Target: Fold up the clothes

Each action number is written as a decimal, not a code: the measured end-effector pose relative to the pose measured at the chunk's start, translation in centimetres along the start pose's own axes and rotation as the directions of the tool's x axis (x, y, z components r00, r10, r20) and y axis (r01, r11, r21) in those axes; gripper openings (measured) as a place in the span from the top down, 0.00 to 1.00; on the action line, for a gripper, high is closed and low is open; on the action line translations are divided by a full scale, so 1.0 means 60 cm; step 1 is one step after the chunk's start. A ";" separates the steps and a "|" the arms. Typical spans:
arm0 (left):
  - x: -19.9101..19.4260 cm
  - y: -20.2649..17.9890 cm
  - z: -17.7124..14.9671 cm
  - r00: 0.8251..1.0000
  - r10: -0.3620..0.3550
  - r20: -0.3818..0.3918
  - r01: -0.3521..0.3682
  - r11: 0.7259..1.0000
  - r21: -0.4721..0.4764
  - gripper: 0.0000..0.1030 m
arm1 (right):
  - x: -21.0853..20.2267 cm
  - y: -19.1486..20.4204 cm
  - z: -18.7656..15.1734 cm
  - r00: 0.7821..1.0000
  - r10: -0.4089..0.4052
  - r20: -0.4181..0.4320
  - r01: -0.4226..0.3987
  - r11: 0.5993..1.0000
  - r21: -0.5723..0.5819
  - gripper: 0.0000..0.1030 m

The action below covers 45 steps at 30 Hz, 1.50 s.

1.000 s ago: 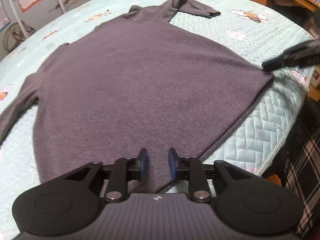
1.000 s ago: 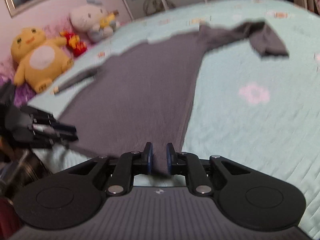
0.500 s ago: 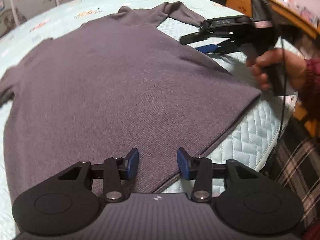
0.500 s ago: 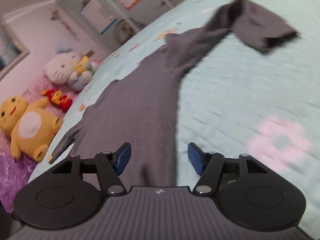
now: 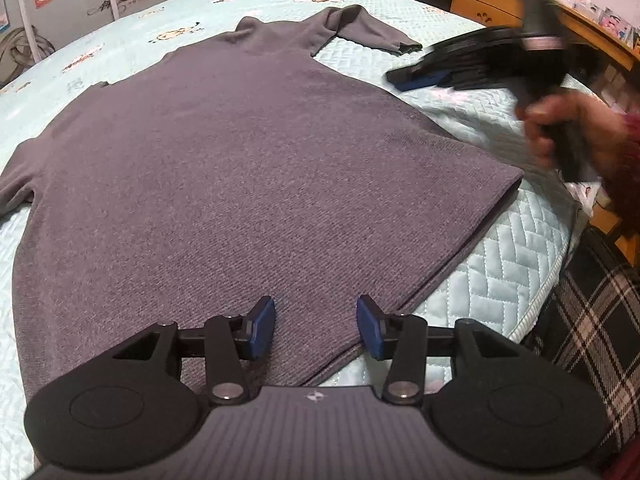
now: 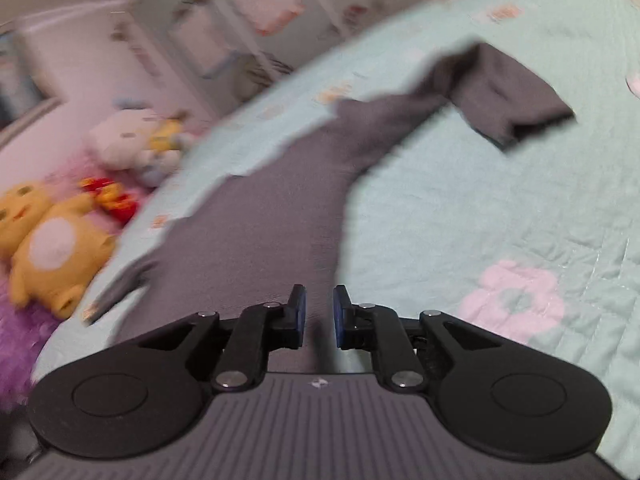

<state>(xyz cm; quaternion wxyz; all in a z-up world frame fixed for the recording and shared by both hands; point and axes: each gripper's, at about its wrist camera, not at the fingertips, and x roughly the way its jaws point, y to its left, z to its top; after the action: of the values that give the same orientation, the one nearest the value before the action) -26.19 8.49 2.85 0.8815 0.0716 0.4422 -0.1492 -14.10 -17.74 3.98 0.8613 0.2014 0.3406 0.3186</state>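
Grey knitted long-sleeved sweater is lying flat on the pale turquoise quilted bed, its hem toward the near edge. No writing is showing legibly anywhere. Left tool is opening, blue pads roughly half apart over the hem, gripping nothing. Right tool, blurred, is closing to a narrow gap above the sweater's side edge, pinching nothing.

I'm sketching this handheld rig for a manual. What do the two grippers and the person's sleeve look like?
Both the left gripper and right gripper are matte black with ribbed grey bodies, round side discs, silver pivot screws and blue finger pads. The sleeve looks dark red.
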 end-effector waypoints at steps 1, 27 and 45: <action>0.000 0.000 0.001 1.000 0.000 -0.004 0.000 1.000 -0.006 0.51 | -0.016 0.015 -0.011 0.999 0.044 -0.013 -0.044 0.999 -0.018 0.85; 0.006 0.003 0.041 0.987 0.079 -0.143 -0.113 0.963 -0.247 0.38 | -0.060 0.168 -0.101 0.960 -0.197 -0.197 0.141 0.954 -0.264 0.61; -0.022 0.083 -0.021 0.949 0.262 -0.174 -0.310 0.873 -0.377 0.22 | -0.022 0.231 -0.122 0.948 -0.248 -0.200 0.179 0.933 -0.312 0.61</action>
<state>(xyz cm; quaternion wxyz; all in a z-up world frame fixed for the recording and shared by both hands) -26.28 13.78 3.14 0.8621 -0.0367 0.4989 0.0808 -25.76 -7.79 7.36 0.8644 -0.0046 0.4103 0.2906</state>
